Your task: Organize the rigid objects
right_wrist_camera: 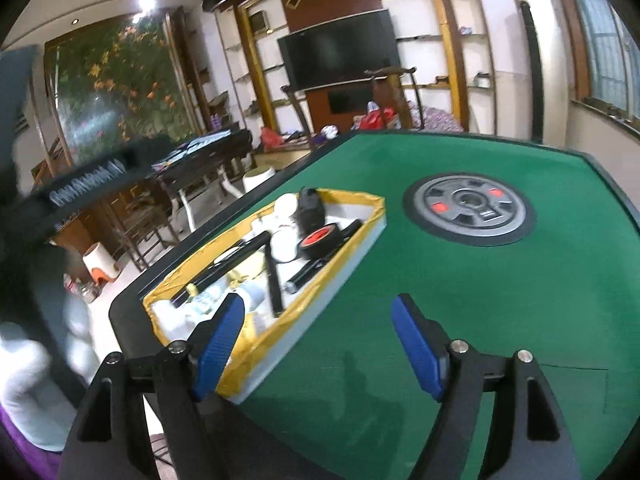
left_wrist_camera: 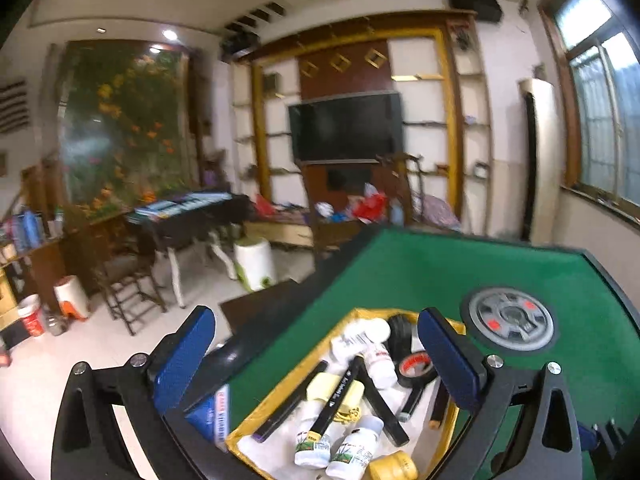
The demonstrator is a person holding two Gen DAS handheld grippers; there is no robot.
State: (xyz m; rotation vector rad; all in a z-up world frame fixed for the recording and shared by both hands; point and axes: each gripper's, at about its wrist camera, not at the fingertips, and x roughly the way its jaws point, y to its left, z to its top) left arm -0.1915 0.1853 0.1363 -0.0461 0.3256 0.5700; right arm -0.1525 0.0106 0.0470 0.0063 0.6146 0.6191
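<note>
A white tray with a yellow taped rim [left_wrist_camera: 400,312] [right_wrist_camera: 320,292] sits at the left edge of the green felt table [left_wrist_camera: 480,264] [right_wrist_camera: 480,280]. It holds white bottles [left_wrist_camera: 312,446], black pens [left_wrist_camera: 370,396], yellow tape rolls [left_wrist_camera: 394,466] and a black tape roll with red core [left_wrist_camera: 416,366] [right_wrist_camera: 320,242]. My left gripper [left_wrist_camera: 316,332] is open and empty, hovering over the tray. My right gripper [right_wrist_camera: 318,316] is open and empty, above the felt just right of the tray's near end.
A round grey dial with red buttons [left_wrist_camera: 510,320] [right_wrist_camera: 468,208] is set into the table's middle. Beyond the table's left edge are chairs, a dark side table [left_wrist_camera: 188,216], a white bin [left_wrist_camera: 254,264] and the floor.
</note>
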